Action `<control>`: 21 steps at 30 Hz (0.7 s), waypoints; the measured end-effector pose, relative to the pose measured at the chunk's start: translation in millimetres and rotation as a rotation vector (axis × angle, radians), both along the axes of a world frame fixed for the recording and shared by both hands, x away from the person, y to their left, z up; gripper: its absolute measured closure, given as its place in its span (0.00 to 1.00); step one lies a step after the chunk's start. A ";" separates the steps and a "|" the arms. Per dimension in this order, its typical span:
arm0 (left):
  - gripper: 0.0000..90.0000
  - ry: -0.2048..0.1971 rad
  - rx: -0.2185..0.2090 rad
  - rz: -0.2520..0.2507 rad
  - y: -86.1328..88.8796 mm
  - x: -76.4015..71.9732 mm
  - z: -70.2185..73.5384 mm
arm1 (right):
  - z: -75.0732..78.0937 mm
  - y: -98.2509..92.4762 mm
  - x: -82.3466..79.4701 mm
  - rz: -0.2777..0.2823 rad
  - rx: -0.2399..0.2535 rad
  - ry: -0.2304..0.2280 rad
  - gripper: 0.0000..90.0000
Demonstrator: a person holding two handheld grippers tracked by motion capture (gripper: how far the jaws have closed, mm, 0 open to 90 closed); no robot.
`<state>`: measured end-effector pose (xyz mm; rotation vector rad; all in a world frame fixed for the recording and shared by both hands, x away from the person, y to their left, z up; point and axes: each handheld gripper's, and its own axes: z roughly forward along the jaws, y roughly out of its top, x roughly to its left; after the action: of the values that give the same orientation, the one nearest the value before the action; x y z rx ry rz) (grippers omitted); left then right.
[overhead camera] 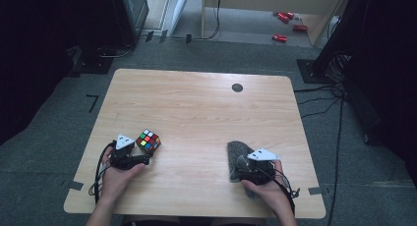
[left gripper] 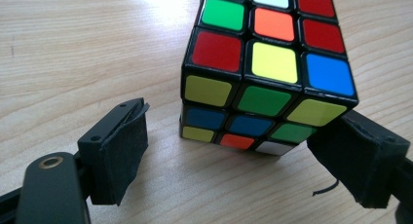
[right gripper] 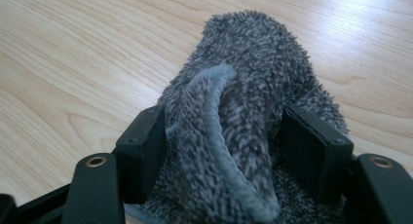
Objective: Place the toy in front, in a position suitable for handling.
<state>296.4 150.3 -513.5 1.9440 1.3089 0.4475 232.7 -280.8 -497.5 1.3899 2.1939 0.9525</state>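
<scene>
Right tongs [right gripper: 221, 151] are clamped on a bunched grey fuzzy cloth [right gripper: 243, 87], pads pressed into both sides of the fold. Left tongs [left gripper: 243, 156] are spread wide around a scrambled puzzle cube [left gripper: 268, 63]: the right pad looks to be touching the cube's lower corner, the left pad is kept clear of it. Both things are parked near the front edge of the desk [overhead camera: 196, 103], well apart. Plenty of bare wood is left behind and between them. A dark round spot [overhead camera: 237, 87] is seen near the far edge, grey carpet [overhead camera: 44, 152] all around.
</scene>
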 end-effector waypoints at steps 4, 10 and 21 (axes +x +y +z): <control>0.19 0.003 0.032 -0.007 -3.8 0.1 -1.1 | -0.9 -4.5 0.1 0.007 0.004 0.024 0.38; 0.19 0.001 0.092 -0.015 -10.5 2.6 -2.9 | 0.1 -4.5 -0.5 0.021 0.005 0.029 0.46; 0.38 -0.034 0.115 -0.024 -14.1 4.3 -3.1 | -5.4 5.2 0.1 0.030 -0.023 0.024 0.62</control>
<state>300.6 136.1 -516.5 2.0358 1.2616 0.5525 232.7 -275.6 -502.9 1.3683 2.2427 0.9225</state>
